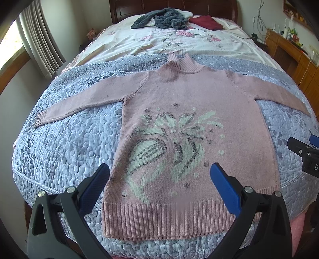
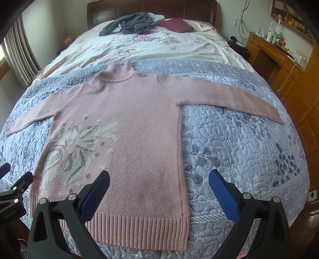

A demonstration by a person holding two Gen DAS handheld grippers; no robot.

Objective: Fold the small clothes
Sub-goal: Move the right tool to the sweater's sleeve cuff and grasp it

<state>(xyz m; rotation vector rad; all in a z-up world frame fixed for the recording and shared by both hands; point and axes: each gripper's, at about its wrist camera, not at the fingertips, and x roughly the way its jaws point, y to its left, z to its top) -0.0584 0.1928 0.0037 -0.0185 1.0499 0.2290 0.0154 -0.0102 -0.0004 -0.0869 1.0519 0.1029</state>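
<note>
The left gripper (image 1: 159,177) hangs with its blue pads spread wide and nothing between them, just above the hem end of the pink sweater (image 1: 191,123). The right gripper (image 2: 159,179) is likewise wide apart and empty, straddling the sweater's right side seam near the ribbed hem (image 2: 139,229).

The sweater lies flat and face up directly ahead of both grippers on the grey quilt (image 2: 239,143), sleeves spread out to either side, collar (image 1: 184,62) farthest away. It looks like a soft, fairly thick knit: light, limp, likely to sag and stretch when lifted, not slippery. The sleeve cuffs or the hem corners seem the sensible places to pinch.

Beyond the collar lie a floral sheet (image 1: 159,43), a dark grey garment (image 1: 161,19) and a folded maroon cloth (image 1: 205,22), well apart from the sweater. Nothing blocks the fold.
</note>
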